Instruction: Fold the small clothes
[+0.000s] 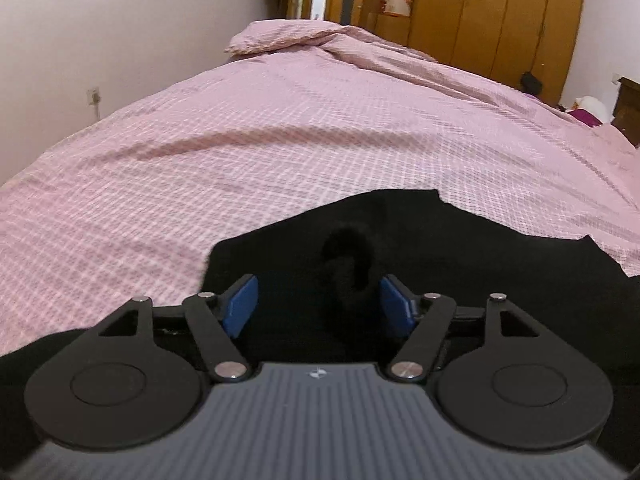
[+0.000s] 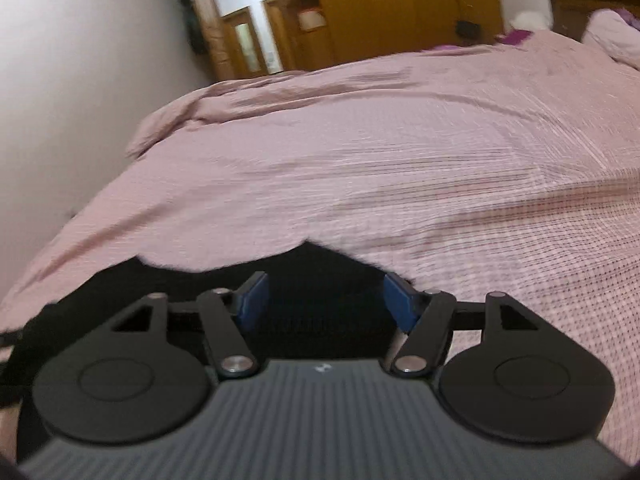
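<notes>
Black garment (image 1: pixel 460 248), rumpled on bedspread (image 1: pixel 280 140)

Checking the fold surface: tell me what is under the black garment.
The black garment lies on the pink checked bedcover, which shows all around it. Whatever sits directly beneath the cloth is covered.

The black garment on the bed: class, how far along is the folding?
Done: the black garment lies on the pink checked bedcover. In hand: nothing; the left gripper and right gripper are open above it. Left: its edges look uneven, so folding seems unfinished.
</notes>
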